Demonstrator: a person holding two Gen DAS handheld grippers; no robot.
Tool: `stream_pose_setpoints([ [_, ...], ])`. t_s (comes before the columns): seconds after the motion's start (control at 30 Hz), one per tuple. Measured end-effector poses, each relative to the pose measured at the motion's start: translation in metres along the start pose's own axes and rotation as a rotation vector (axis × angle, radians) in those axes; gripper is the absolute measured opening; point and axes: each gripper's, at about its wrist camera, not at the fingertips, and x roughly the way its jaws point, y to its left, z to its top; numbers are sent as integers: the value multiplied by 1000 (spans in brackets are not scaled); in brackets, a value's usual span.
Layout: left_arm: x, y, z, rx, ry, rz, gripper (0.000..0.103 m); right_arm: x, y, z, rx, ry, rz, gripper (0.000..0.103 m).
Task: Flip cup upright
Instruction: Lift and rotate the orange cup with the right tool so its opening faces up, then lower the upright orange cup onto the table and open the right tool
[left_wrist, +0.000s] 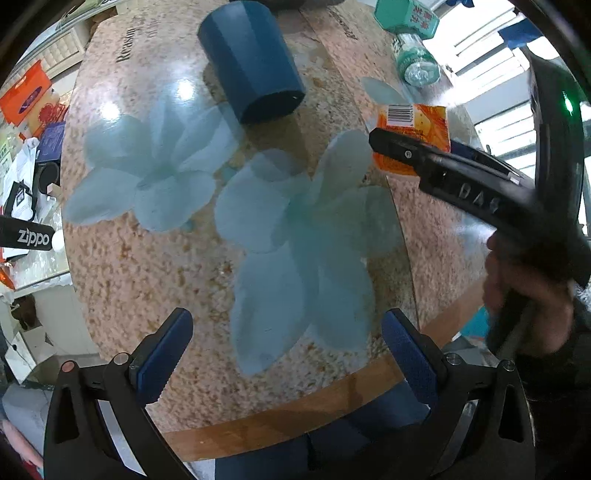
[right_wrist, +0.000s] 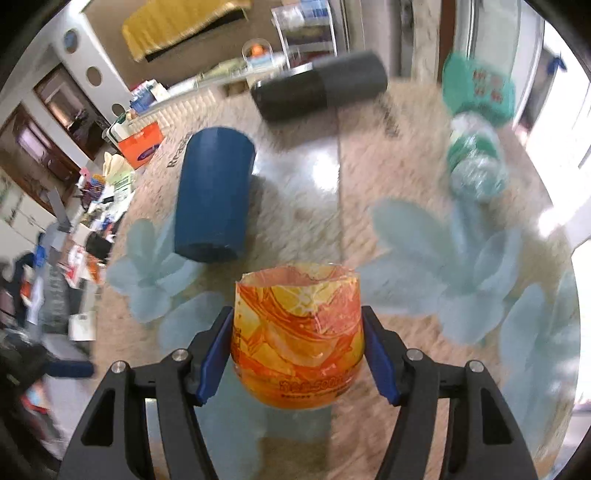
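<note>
My right gripper (right_wrist: 297, 354) clamps the orange cup (right_wrist: 297, 332), glossy swirl-printed plastic with a crinkled rim; my left gripper (left_wrist: 286, 360) hangs spread wide above the speckled table (left_wrist: 129, 277).

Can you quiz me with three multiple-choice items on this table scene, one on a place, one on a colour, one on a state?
1. What do the right tongs grip?
A. orange cup
B. blue cup
C. green bottle

2. What colour are the flowers printed on the tabletop?
A. red
B. pale blue
C. yellow

3. How is the blue cup placed?
A. upright
B. stacked
C. lying on its side

Answers: 1 A, both pads press the orange cup's sides. 2 B, pale blue petals on a speckled tan surface. 3 C, its side rests on the table.
</note>
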Motion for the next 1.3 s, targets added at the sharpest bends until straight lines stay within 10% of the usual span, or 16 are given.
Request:
stream_pose_setpoints([
  [0.3, 24, -22, -2, 37, 67, 50, 103, 10, -5, -45, -125, -227, -43, 64],
  [0.83, 32, -19, -9, 13, 37, 87, 103, 9, -11, -64, -78, -182, -66, 66],
  [1.0, 22, -23, -10, 39, -6, 79, 103, -5, -14, -63, -24, -184, -41, 96],
  [1.3, -10, -25, 2, 62, -148, 45, 103, -56, -14, -50, 25, -177, 7, 103],
])
